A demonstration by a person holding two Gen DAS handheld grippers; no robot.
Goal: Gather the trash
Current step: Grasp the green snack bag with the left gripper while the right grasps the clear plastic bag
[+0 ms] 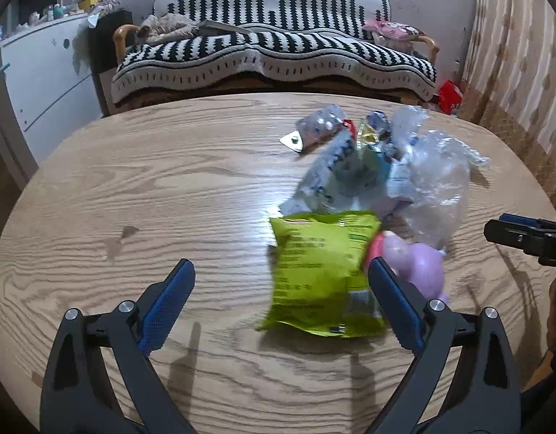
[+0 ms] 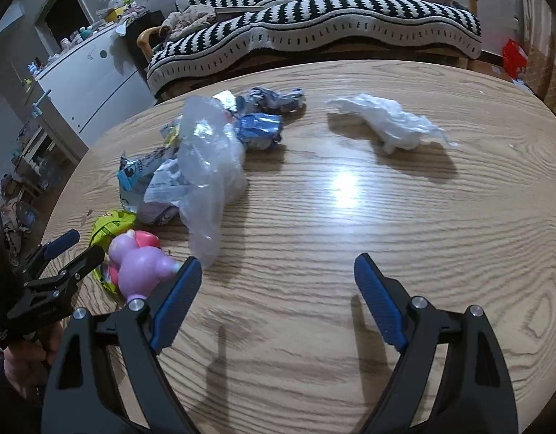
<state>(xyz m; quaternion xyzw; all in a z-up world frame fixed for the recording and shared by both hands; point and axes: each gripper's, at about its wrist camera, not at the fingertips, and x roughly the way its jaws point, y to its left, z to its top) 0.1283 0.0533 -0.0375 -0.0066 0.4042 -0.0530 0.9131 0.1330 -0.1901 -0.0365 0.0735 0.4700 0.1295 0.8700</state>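
Observation:
A heap of trash lies on the wooden table [image 1: 133, 188]. A lime green snack bag [image 1: 321, 271] lies nearest my left gripper [image 1: 281, 271], which is open and empty, its right finger beside the bag. A purple and pink toy [image 1: 419, 264] sits right of the bag. Behind are a clear plastic bag [image 1: 437, 181], blue-white wrappers [image 1: 343, 170] and a blister pack [image 1: 321, 123]. My right gripper [image 2: 278, 271] is open and empty over bare table; the toy [image 2: 140, 264] and clear bag [image 2: 209, 170] lie to its left. A crumpled white plastic piece [image 2: 390, 119] lies ahead right.
A sofa with a black and white striped cover [image 1: 270, 47] stands behind the table. A white dresser [image 1: 46, 72] is at the left. A red box [image 1: 449, 96] sits on the floor at the right. The other gripper shows at the right edge of the left wrist view [image 1: 523, 235].

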